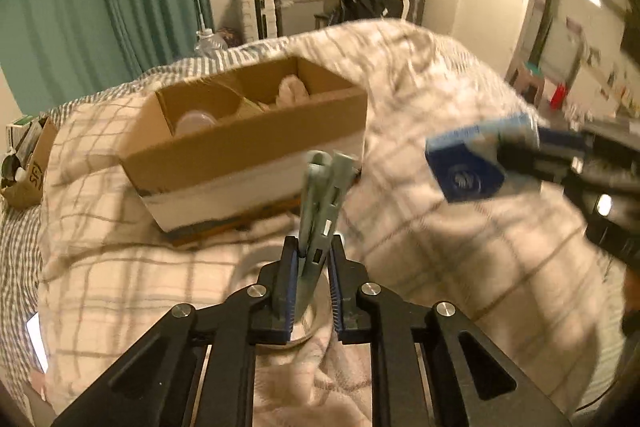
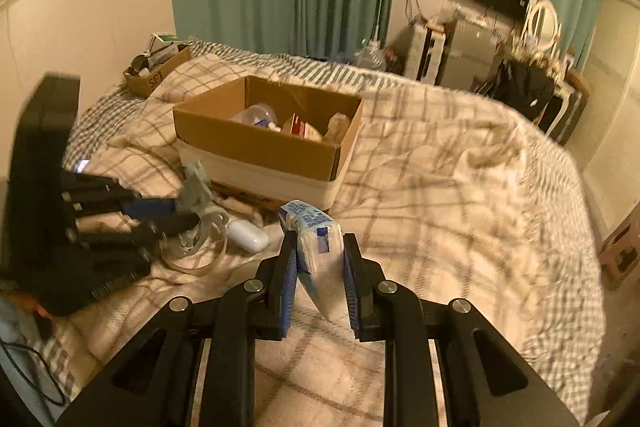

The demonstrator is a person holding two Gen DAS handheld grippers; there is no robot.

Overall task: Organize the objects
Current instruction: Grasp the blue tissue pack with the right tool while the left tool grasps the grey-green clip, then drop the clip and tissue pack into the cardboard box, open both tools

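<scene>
My left gripper (image 1: 314, 241) is shut on a slim grey-green clip-like tool (image 1: 322, 195) that sticks up from its pads, held above the checked blanket in front of the open cardboard box (image 1: 248, 151). In the right wrist view the same gripper (image 2: 186, 213) shows at the left with the grey tool (image 2: 194, 187). My right gripper (image 2: 319, 237) is shut on a blue-and-white packet (image 2: 320, 259), short of the box (image 2: 260, 143). The left wrist view shows that packet (image 1: 466, 163) at the right. The box holds a clear plastic container (image 2: 258, 115) and other small items.
On the blanket by the box lie a white pod-shaped case (image 2: 248, 235) and a clear ring (image 2: 200, 255). A smaller cardboard box (image 2: 156, 73) full of items sits at the far left corner of the bed. The bed's edge (image 2: 576, 227) drops off at the right.
</scene>
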